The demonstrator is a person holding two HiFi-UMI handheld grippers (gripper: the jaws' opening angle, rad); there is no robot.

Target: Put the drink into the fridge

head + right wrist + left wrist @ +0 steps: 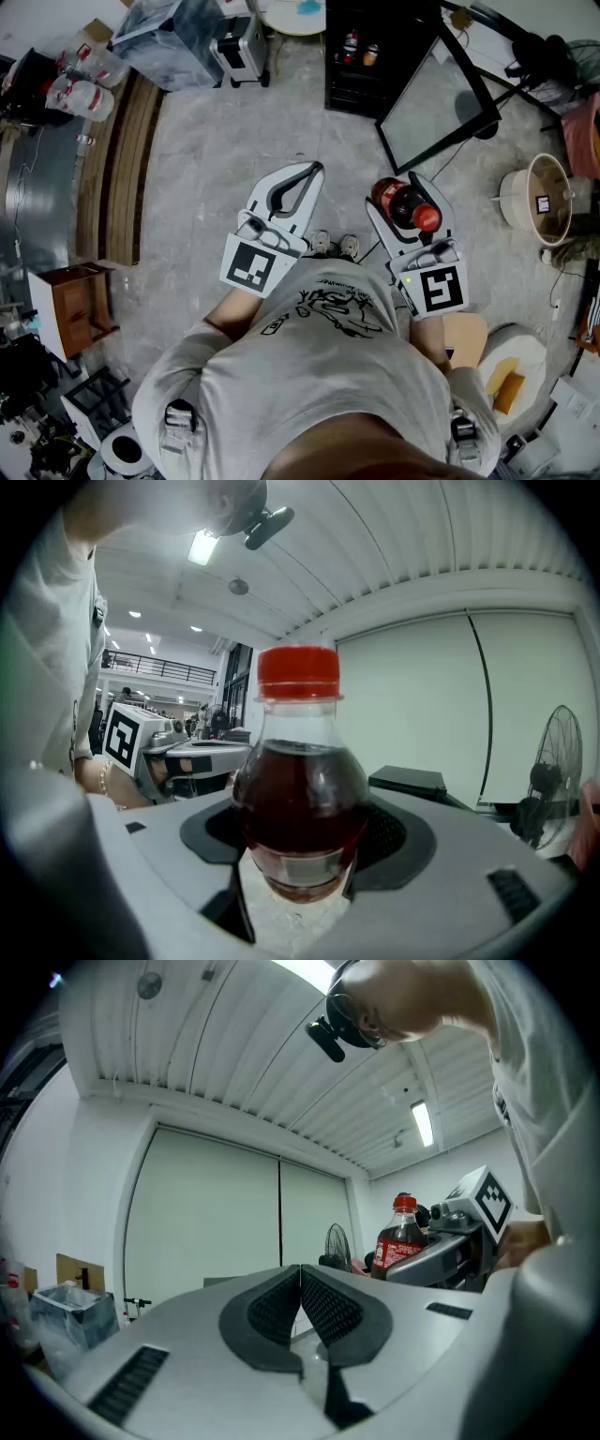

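Pickup done: right hand-held gripper [402,194] clamps the red-capped clear plastic bottle of dark drink [300,799], well short of the black glass-door fridge [361,70], door apparently open; left hand-held gripper [300,1283] closed, empty; carry-over and placing inside remain.

Closed left claw [300,1271], bottle [397,1238] beyond

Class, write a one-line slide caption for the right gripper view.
Right tool clamps an upright, red-capped bottle of dark drink.
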